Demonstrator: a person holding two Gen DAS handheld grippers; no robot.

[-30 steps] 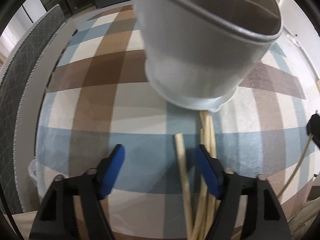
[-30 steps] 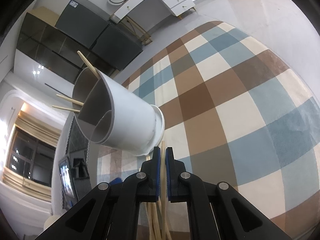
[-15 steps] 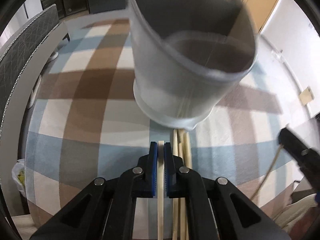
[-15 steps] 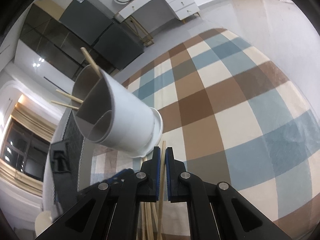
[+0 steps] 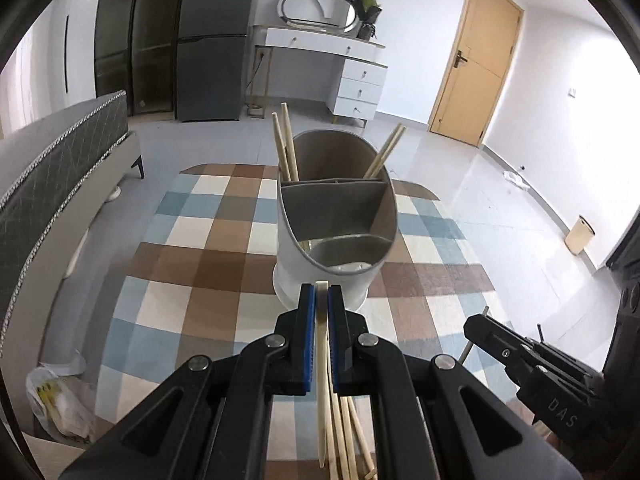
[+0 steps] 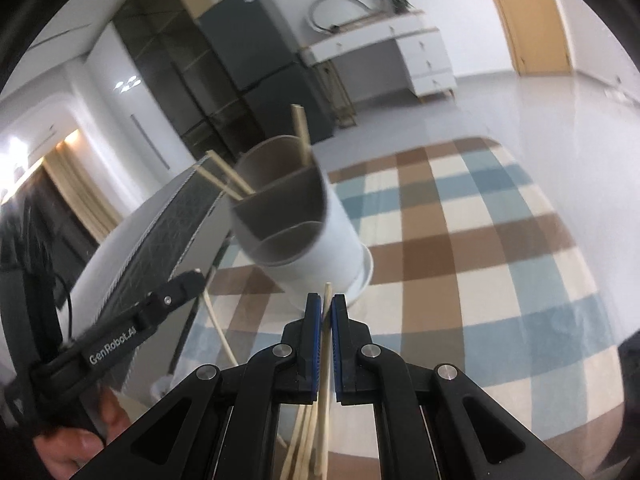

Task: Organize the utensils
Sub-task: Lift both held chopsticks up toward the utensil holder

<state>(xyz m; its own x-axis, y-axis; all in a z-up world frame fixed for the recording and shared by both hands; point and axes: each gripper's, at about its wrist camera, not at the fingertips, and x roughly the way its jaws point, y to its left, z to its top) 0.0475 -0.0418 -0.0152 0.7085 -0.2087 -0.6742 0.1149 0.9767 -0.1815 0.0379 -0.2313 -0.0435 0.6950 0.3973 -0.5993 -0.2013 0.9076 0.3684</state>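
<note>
1. Checked rug in brown, blue and cream is covering the grey tiled floor; a glass bench top, barely visible, is lying over it in both views.
2. Background: dark cabinets, white dressing table with oval mirror, wooden door, padded grey bed end, small bin, plastic bag.
3. White utensil holder with grey divided interior is standing on the bench, just beyond both tools. Three chopsticks are leaning in its rear compartment: two at the left, one at the right.
4. Left tongs are clenching a single pale chopstick; its tip is reaching the holder's near rim.
5. Right tongs are clenching another chopstick, its tip poking just past the blue pads toward the holder's base.
6. Loose chopsticks are lying bundled on the bench beneath the tools.
7. Each tool is appearing in the other's view: right one at lower right, left one at lower left with a hand gripping its handle.
</note>
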